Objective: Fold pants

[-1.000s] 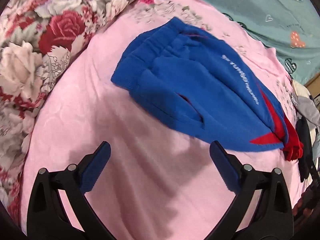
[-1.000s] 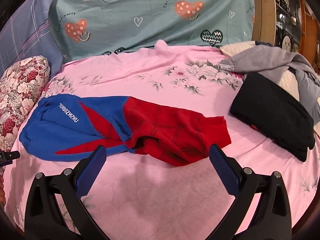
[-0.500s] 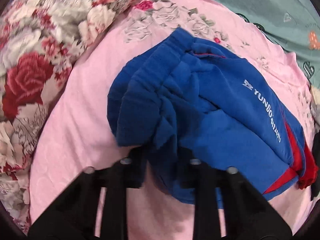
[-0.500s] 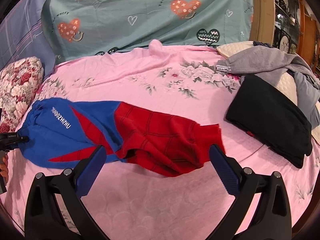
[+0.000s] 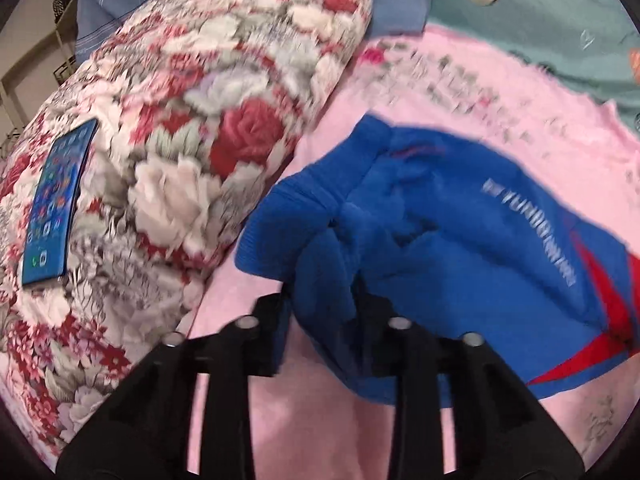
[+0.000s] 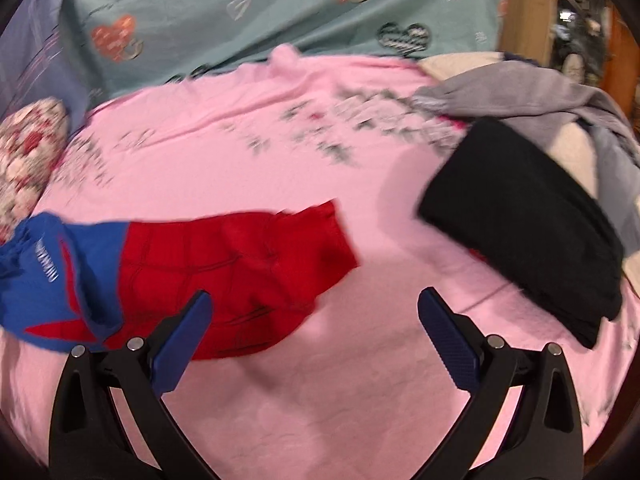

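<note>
The pants (image 5: pixel 460 240) are blue at the waist with white lettering and red at the legs (image 6: pixel 248 272). They lie across the pink bed sheet (image 6: pixel 320 392). My left gripper (image 5: pixel 322 300) is shut on the blue waistband, which bunches up between the fingers and is lifted off the sheet. My right gripper (image 6: pixel 314 334) is open and empty, just above the sheet in front of the red leg ends; its left finger (image 6: pixel 180 344) overlaps the red cloth in the view.
A floral pillow (image 5: pixel 192 152) lies left of the waist with a phone (image 5: pixel 56 204) on it. A folded black garment (image 6: pixel 524 232) and a grey garment (image 6: pixel 540 100) sit at the right. A teal heart-print cloth (image 6: pixel 280 12) lines the back.
My left gripper closed on the waistband and has pulled it up and toward the pillow. The pants slid left. My right gripper has moved down and closer to the red legs, still open.
</note>
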Demonstrator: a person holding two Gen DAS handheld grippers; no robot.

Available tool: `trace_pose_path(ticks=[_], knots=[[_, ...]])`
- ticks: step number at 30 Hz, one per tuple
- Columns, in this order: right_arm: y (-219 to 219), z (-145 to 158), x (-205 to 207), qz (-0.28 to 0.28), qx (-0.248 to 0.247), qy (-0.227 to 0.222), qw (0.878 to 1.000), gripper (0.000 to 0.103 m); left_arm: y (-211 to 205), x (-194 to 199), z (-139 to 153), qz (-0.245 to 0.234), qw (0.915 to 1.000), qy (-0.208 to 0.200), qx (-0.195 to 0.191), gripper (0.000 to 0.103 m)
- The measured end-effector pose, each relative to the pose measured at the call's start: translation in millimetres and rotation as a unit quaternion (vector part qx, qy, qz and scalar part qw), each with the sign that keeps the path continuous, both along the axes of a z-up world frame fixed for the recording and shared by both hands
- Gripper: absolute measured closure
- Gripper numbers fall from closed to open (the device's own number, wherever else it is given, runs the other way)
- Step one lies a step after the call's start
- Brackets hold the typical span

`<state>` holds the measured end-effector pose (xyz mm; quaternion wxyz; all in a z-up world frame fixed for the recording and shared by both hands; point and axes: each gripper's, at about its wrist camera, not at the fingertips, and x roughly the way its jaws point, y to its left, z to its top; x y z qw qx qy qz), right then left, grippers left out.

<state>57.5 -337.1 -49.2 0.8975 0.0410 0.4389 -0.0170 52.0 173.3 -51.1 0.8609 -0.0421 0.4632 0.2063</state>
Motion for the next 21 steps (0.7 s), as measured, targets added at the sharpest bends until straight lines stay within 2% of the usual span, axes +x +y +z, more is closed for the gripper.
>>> trace_pose_path(ticks=[1, 3, 5, 7, 9, 11, 12, 14, 15, 18, 19, 21], knots=[[7, -1, 1, 0.022, 0.000, 0.005, 1.000, 0.001, 0, -2, 0, 0.005, 1.0000, -0.003, 0.002, 0.055], [29, -4, 2, 0.087, -0.012, 0.014, 0.996, 0.001, -3, -8, 10, 0.004, 0.9994, -0.033, 0.010, 0.024], [50, -8, -3, 0.140, -0.036, 0.018, 0.989, 0.001, -15, -10, 23, -0.010, 0.9973, -0.061, 0.040, 0.020], [73, -15, -6, 0.187, -0.076, 0.022, 0.979, 0.001, -29, -4, 30, -0.037, 0.9956, -0.074, 0.044, 0.018], [91, -22, -7, 0.221, -0.109, 0.016, 0.969, 0.001, -38, 3, 31, -0.063, 0.9948, -0.077, 0.022, 0.014], [104, -34, -2, 0.246, -0.143, 0.023, 0.958, 0.002, -48, 10, 24, -0.086, 0.9941, -0.063, -0.017, 0.014], [109, -40, 3, 0.259, -0.157, 0.031, 0.953, 0.006, -51, 14, 18, -0.095, 0.9935, -0.055, -0.031, 0.014], [112, -46, 12, 0.270, -0.157, 0.044, 0.949, 0.032, -64, 25, 1, -0.113, 0.9919, -0.033, -0.048, 0.014], [111, -46, 17, 0.275, -0.141, 0.055, 0.950, 0.034, -69, 26, -5, -0.121, 0.9913, -0.023, -0.048, 0.014], [107, -41, 28, 0.291, -0.114, 0.062, 0.948, 0.051, -81, 34, -30, -0.139, 0.9889, 0.013, -0.050, 0.014], [105, -36, 33, 0.298, -0.096, 0.068, 0.947, 0.063, -83, 36, -39, -0.143, 0.9880, 0.025, -0.053, 0.014], [99, -29, 40, 0.306, -0.057, 0.079, 0.947, 0.066, -82, 38, -50, -0.139, 0.9877, 0.041, -0.057, 0.012]])
